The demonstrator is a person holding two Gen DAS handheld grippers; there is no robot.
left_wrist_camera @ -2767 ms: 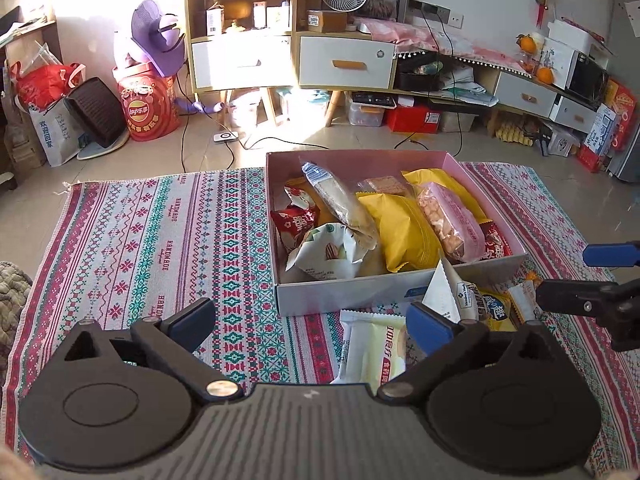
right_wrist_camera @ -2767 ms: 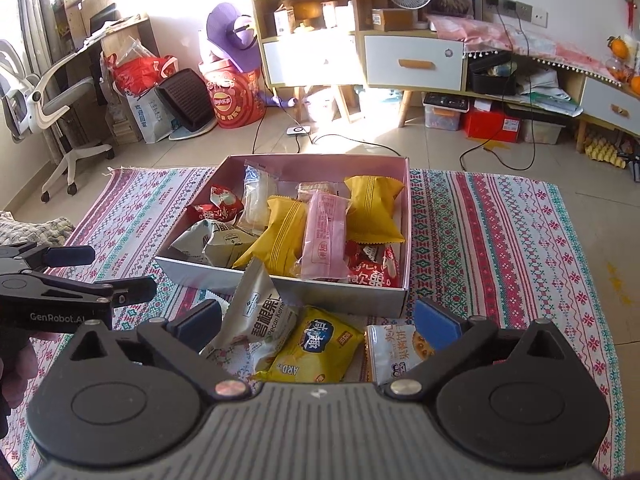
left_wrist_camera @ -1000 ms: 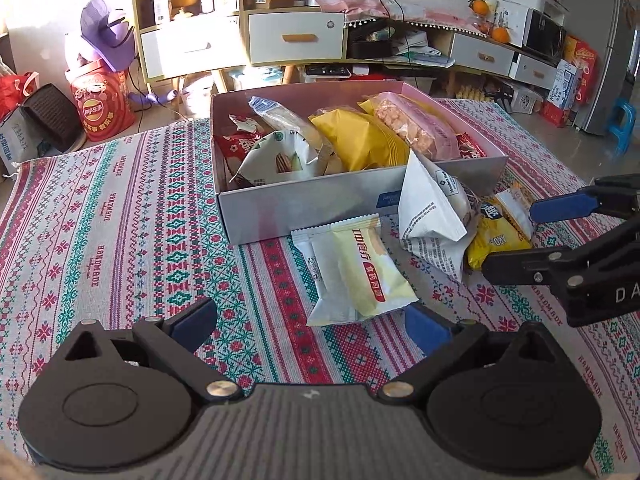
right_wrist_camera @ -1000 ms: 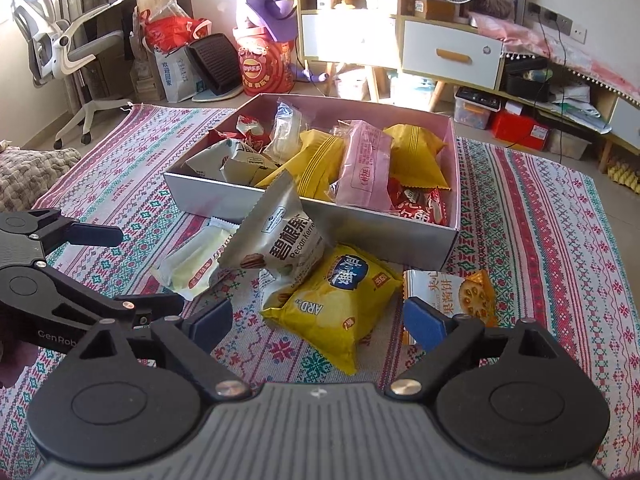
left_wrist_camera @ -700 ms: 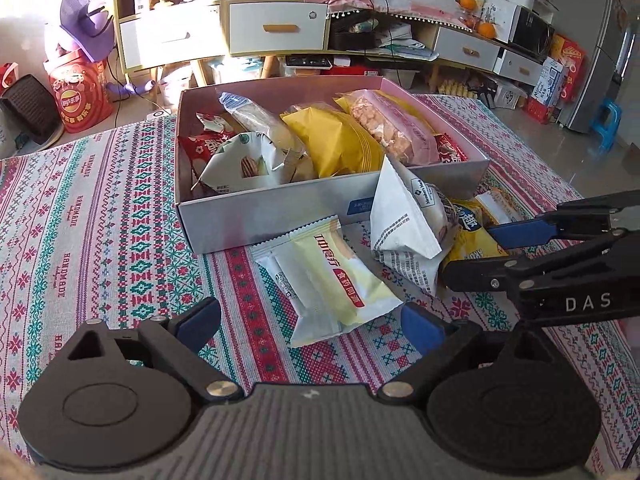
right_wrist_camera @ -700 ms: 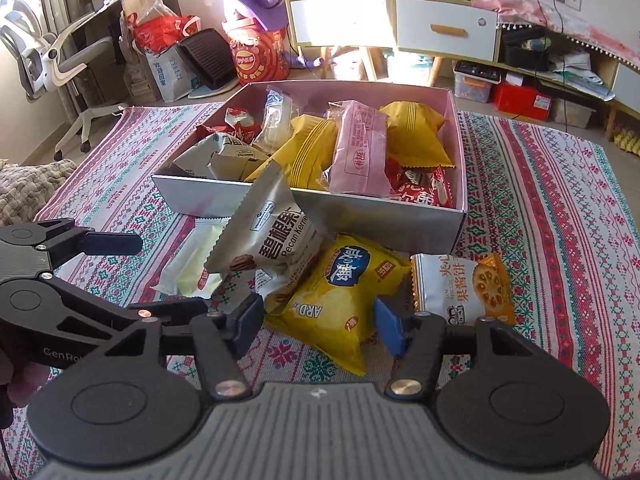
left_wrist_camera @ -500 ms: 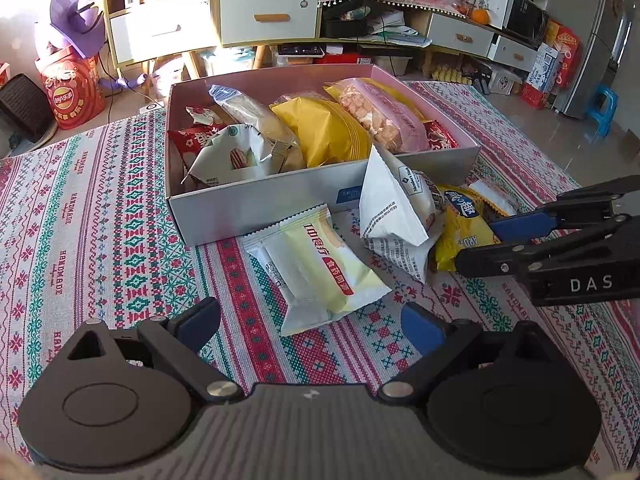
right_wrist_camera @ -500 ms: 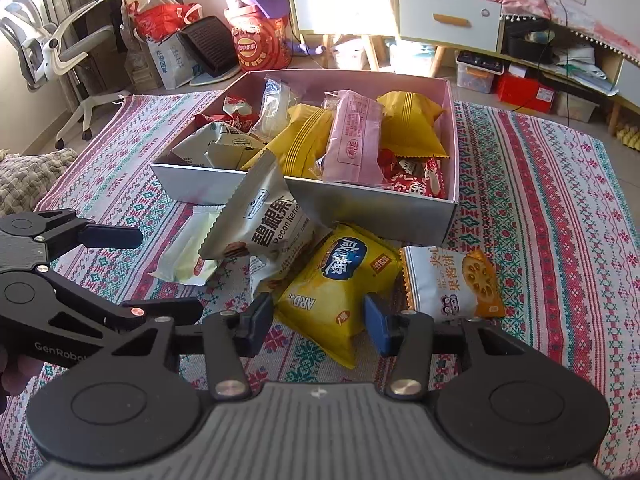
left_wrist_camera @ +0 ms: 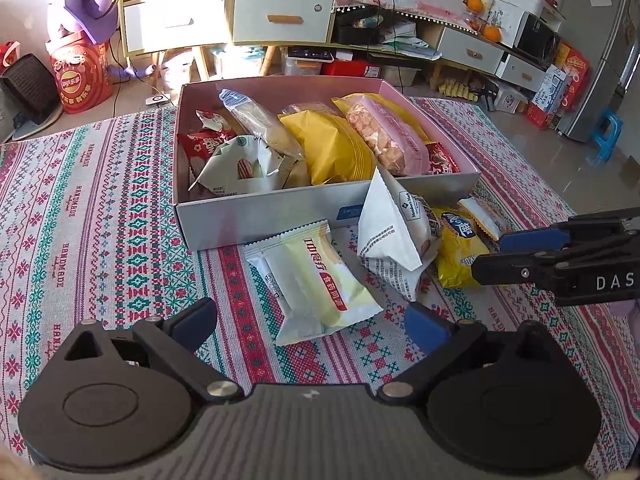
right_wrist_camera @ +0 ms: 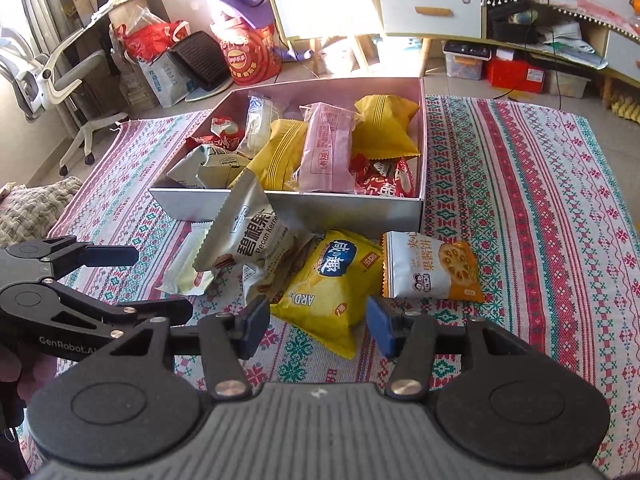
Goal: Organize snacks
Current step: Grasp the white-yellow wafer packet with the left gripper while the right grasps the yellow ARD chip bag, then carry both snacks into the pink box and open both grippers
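Note:
A pink-lined box [left_wrist_camera: 256, 216] full of snack bags sits on the patterned rug. In front of it lie a cream packet [left_wrist_camera: 320, 280], a white pecan bag [left_wrist_camera: 396, 232], a yellow chip bag [right_wrist_camera: 332, 284] and an orange-and-white biscuit packet [right_wrist_camera: 432, 268]. My left gripper [left_wrist_camera: 310, 320] is open wide just short of the cream packet, touching nothing. My right gripper [right_wrist_camera: 316, 328] has its jaws partly spread and opening. The near corner of the yellow chip bag lies between them, with a gap on each side. The left gripper [right_wrist_camera: 148, 280] also shows at the left of the right wrist view.
The rug [right_wrist_camera: 540, 208] stretches bare to the right of the box. A grey blanket [right_wrist_camera: 36, 208] lies at the left edge. Behind are a red Lay's bucket [left_wrist_camera: 80, 76], an office chair [right_wrist_camera: 60, 80] and low cabinets [left_wrist_camera: 280, 20] with clutter beneath.
The right jaws narrowed from wide around the yellow bag's near corner, then widened a little. The box and packets sit slightly differently in both views; no packet has moved.

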